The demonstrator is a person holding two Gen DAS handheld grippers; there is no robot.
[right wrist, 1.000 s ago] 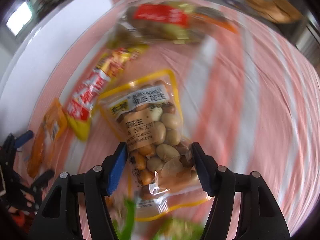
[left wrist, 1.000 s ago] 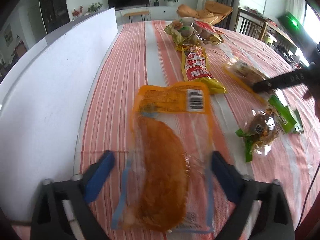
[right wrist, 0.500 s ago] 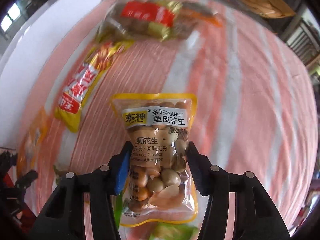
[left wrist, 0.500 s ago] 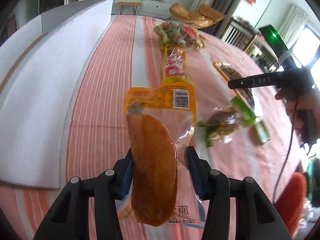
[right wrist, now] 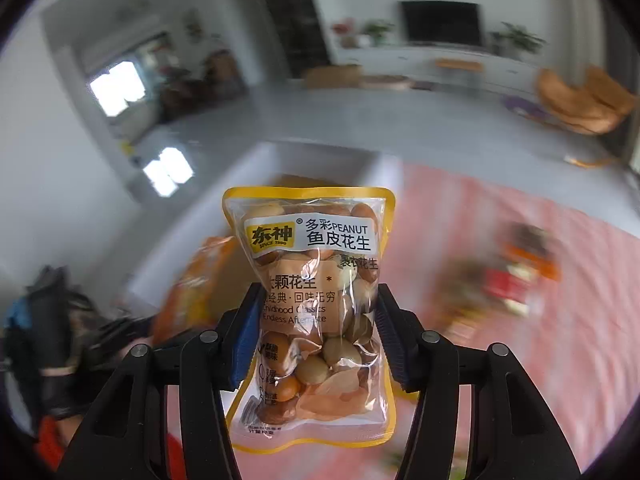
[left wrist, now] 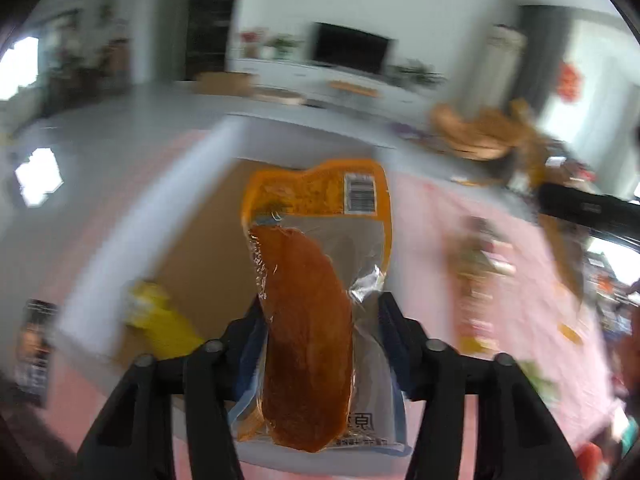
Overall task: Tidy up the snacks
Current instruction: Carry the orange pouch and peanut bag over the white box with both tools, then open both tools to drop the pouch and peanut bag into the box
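Clamped low between the left gripper (left wrist: 320, 332) and right gripper (right wrist: 316, 328), though the jaws are easing apart, an orange pouch (left wrist: 310, 308) and peanut bag (right wrist: 314, 300) are carried above the open box (left wrist: 200, 248), apparently for packing.

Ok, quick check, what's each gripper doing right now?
Left gripper: jaws opening, pads on the orange snack pouch, held clear of the table.
Right gripper: jaws opening, pads on the peanut bag, also lifted.

Striped pink table (right wrist: 540, 240) bears blurred snack packets (right wrist: 516, 276) and a box (left wrist: 192, 248).
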